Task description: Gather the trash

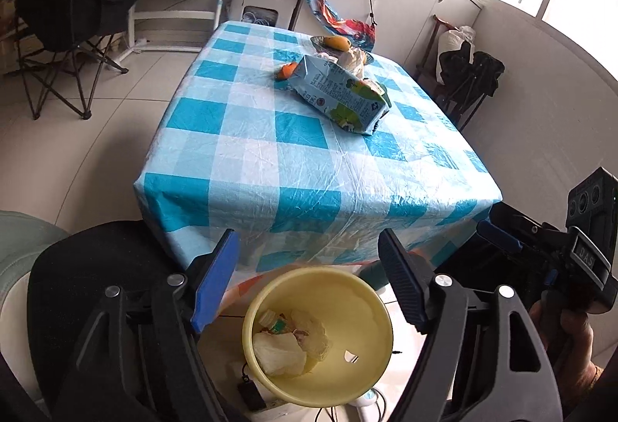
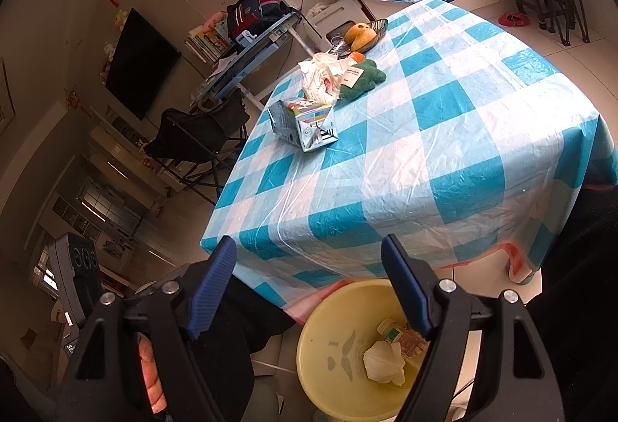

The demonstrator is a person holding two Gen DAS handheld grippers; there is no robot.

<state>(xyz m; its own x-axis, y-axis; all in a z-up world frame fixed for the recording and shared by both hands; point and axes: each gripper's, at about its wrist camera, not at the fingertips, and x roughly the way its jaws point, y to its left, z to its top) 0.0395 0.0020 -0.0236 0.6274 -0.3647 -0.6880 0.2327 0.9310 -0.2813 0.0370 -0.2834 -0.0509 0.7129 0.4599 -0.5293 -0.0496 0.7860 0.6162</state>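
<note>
Jaws of the left gripper point(image 1: 309, 279) stand spread with nothing between them, hanging above a yellow bin point(image 1: 320, 337) on the floor just below the near edge of the bench point(image 1: 247, 159). The right gripper point(image 2: 309, 287) is released too, empty, its jaws parted over the same bin point(image 2: 340, 352) — inside lie a crumpled white tissue point(image 2: 384, 364), a thin plastic bag point(image 1: 313, 339) and a small bottle with a green band point(image 2: 392, 333). On the blue-and-white checked cloth, well beyond the grippers, a flattened milk carton point(image 1: 340, 94) lies on its side; just behind it sit a wad of crumpled paper and plastic point(image 2: 322, 78), a green plush toy point(image 2: 365, 76) and a dark dish holding a mango point(image 2: 361, 32).
</note>
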